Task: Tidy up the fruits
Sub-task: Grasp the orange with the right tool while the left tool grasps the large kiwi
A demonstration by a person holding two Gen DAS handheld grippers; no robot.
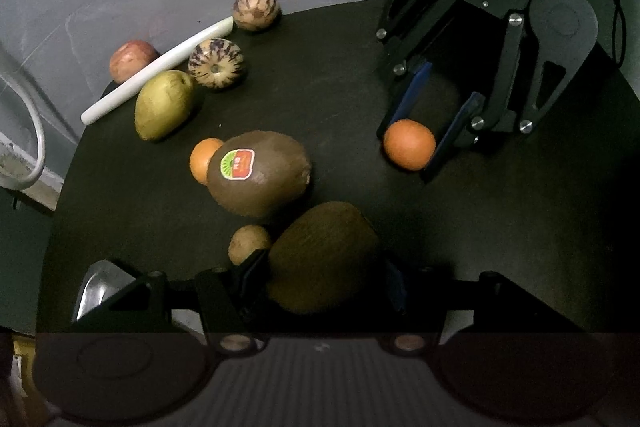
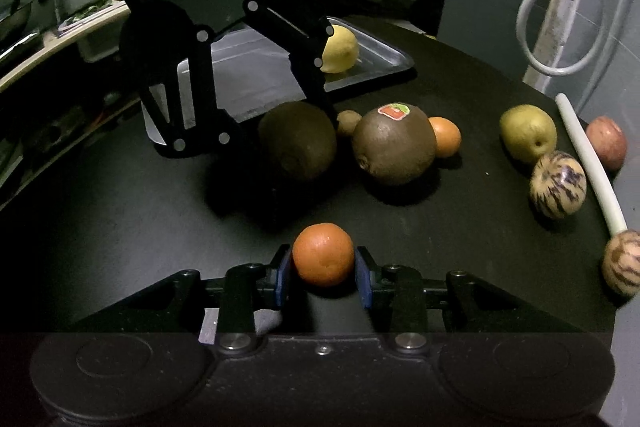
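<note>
The right claw (image 2: 323,273) points steeply down at the dark round bench (image 1: 320,67) and pinches a small orange (image 2: 323,254) between its two blue pads (image 2: 281,277); both pads touch the sides of the fruit. From the left wrist view the same orange (image 1: 409,145) is seen between the blue fingers of the right claw (image 1: 416,143), close to the bench surface; whether it still touches the bench I cannot tell.

The left claw (image 1: 320,275) also points steeply down. It is closed on a large brown kiwi (image 1: 322,257), and the fruit fills the space between its pads. In the right wrist view this kiwi (image 2: 298,141) is seen inside the dark frame of the left claw (image 2: 296,147).

Just beside it lies a second large kiwi with a sticker (image 1: 260,174), a second small orange (image 1: 204,159) touching its far side, and a very small brown fruit (image 1: 249,243) between the two kiwis. Further away are a green pear (image 1: 163,105), two striped melons (image 1: 216,63) (image 1: 256,10), a red apple (image 1: 132,61) and a white stalk (image 1: 156,69).

A metal tray (image 2: 384,53) stands at the far edge of the bench, behind the left claw. In it lies one yellow lemon (image 2: 342,49).
</note>
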